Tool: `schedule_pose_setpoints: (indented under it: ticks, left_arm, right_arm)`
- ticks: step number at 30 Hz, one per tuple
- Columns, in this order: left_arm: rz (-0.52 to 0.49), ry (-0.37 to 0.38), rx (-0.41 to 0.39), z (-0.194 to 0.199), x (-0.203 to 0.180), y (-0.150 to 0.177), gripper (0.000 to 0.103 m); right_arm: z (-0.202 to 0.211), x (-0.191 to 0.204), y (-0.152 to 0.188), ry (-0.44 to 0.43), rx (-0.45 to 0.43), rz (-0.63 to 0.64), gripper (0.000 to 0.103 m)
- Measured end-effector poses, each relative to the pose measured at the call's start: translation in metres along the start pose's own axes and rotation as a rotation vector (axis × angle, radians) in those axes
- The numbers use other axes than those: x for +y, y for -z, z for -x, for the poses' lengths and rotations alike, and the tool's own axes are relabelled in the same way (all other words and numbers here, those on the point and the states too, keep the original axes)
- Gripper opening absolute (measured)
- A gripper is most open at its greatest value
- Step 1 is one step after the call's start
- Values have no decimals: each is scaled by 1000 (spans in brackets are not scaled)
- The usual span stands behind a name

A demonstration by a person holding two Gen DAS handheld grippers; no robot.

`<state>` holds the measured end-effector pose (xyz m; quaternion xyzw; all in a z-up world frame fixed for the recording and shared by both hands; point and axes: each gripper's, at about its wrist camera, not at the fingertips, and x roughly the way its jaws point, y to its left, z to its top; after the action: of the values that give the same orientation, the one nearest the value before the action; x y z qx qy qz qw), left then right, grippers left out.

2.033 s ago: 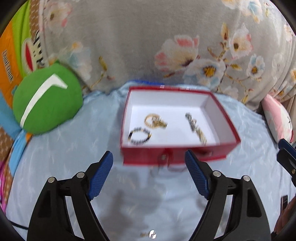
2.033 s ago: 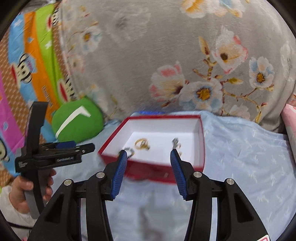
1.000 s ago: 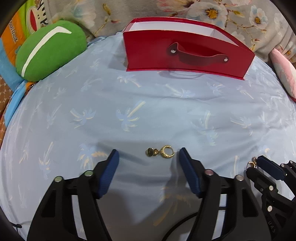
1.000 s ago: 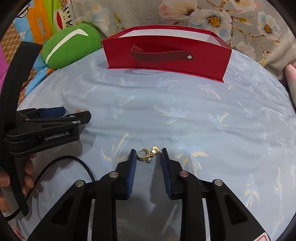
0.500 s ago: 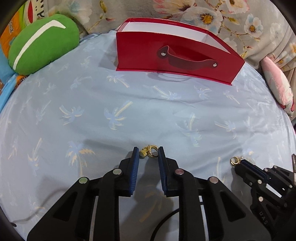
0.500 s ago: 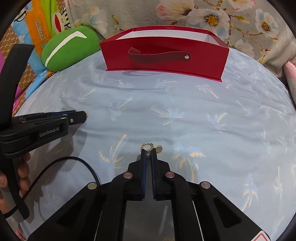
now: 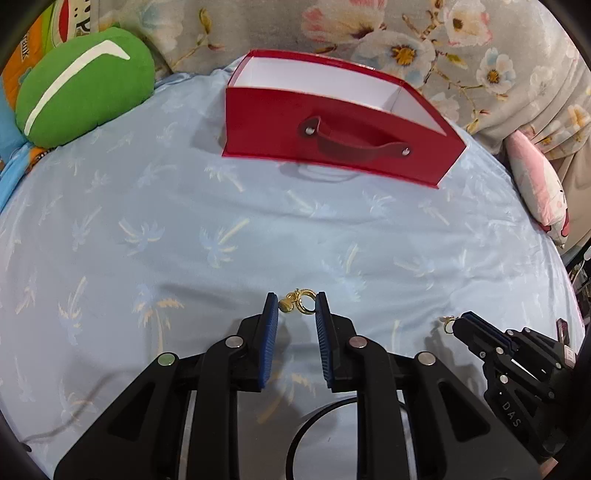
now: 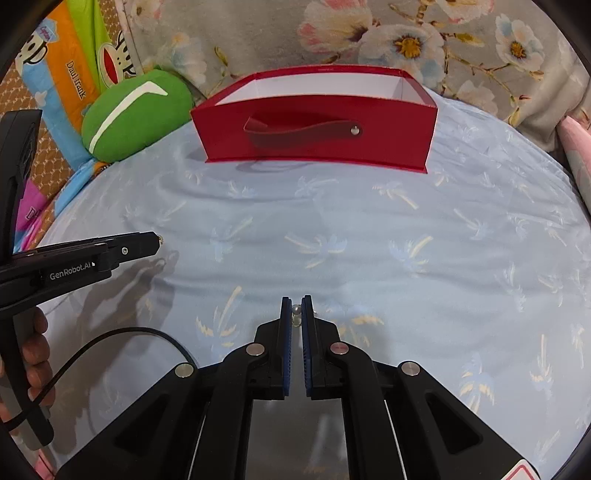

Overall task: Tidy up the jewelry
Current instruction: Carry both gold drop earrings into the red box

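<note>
- Between the left gripper's (image 7: 295, 301) blue pads hangs a gold earring (image 7: 298, 301); the jaws stand narrow, pinching it at the tips, above a pale blue sheet (image 7: 258, 229).
- The right gripper (image 8: 296, 306) has its jaws almost together, nipping a second earring (image 8: 296, 311) with a small pearl bead; from the left wrist view this earring (image 7: 448, 324) shows as a gold loop at the gripper's tip.
- Farther back on the sheet stands a red box (image 7: 332, 122), open on top, white inside, with a red strap handle (image 7: 354, 142) on its near wall. From these angles its floor is hidden, so I cannot tell what lies in it.
- Bare sheet lies between both grippers and the box, with nothing in the way.
- A green cushion (image 7: 85, 88) sits left of the box, just apart from its corner.
- A grey flowered blanket (image 7: 406, 33) rises behind the box.
- A pink pillow (image 7: 539, 192) lies at the sheet's right edge.
- A hand (image 8: 35, 365) grips the left gripper's handle, and a black cable (image 8: 122, 338) loops over the sheet beside it.
</note>
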<state>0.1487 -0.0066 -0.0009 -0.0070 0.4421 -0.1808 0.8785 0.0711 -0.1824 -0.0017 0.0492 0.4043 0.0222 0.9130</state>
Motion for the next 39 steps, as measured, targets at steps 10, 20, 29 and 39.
schedule_pose_setpoints:
  ticks: [10, 20, 29, 39]
  left_arm:
    - [-40, -4, -72, 28, -14, -29, 20]
    - [-76, -41, -149, 41, -23, -81, 20]
    - [-115, -85, -219, 36, -29, -140, 20]
    - [-136, -139, -268, -2, -34, -228, 20]
  right_arm:
    - [26, -8, -31, -9, -85, -9, 5]
    - [42, -21, -96, 14, -218, 19, 5]
    - [26, -41, -168, 22, -285, 21, 5]
    - [-24, -71, -259, 15, -294, -18, 5]
